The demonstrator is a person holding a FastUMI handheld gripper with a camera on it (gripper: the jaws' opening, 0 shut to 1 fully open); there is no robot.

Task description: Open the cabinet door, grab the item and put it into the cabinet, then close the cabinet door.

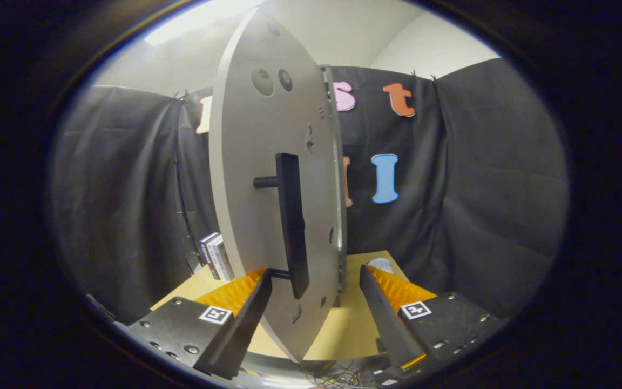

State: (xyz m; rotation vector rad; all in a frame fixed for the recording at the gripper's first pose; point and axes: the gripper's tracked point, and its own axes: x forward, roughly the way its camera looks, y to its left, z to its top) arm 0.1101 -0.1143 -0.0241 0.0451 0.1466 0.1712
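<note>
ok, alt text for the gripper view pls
The open gripper straddles the black handle of a grey cabinet door seen nearly edge-on, fingers apart on either side. A wooden table lies below, with a small striped box beyond the door.

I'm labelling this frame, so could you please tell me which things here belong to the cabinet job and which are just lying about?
Job:
cabinet door, swung open
door handle, between the fingers
gripper, open

Lying about:
small boxes behind the door
table
round pale thing beyond the fingers

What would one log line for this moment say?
gripper: open, straddling door edge | handle: between fingers, ungripped | door: edge-on
</note>
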